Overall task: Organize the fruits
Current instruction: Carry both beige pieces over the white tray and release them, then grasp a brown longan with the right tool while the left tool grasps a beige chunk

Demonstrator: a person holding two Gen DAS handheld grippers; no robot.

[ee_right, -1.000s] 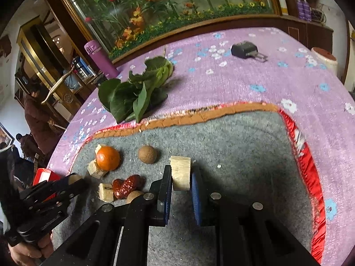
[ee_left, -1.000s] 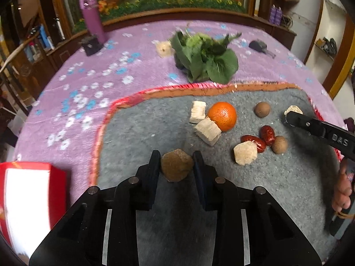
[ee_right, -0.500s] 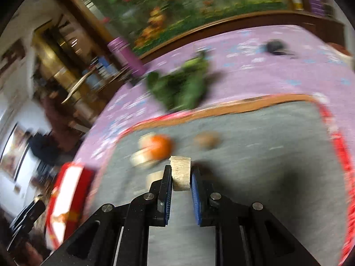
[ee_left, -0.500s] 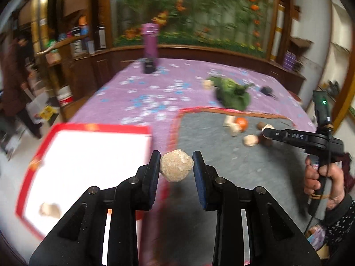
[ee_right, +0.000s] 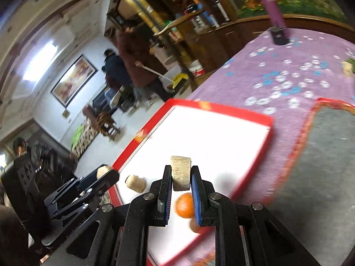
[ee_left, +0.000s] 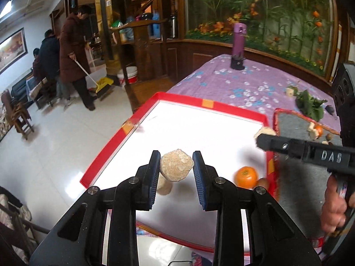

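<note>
Fruits are now being carried over the red tray (ee_left: 177, 98); a second ago both grippers were on the grey mat (ee_left: 292, 122), so the delivery is near. Left gripper (ee_left: 176, 169) pinches a tan lump (ee_left: 175, 165) and right gripper (ee_right: 181, 180) pinches a pale cut block (ee_right: 180, 174); I judge both are ready to drop. An orange (ee_left: 245, 177), a brown nut (ee_left: 263, 182) and another tan piece (ee_right: 135, 183) already lie in the tray, so the drop must avoid them.

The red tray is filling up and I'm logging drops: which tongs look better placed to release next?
Left, probably. The left tongs hold the tan chunk above bare white floor of the red tray. The right tongs hold their pale block directly over the orange.
</note>
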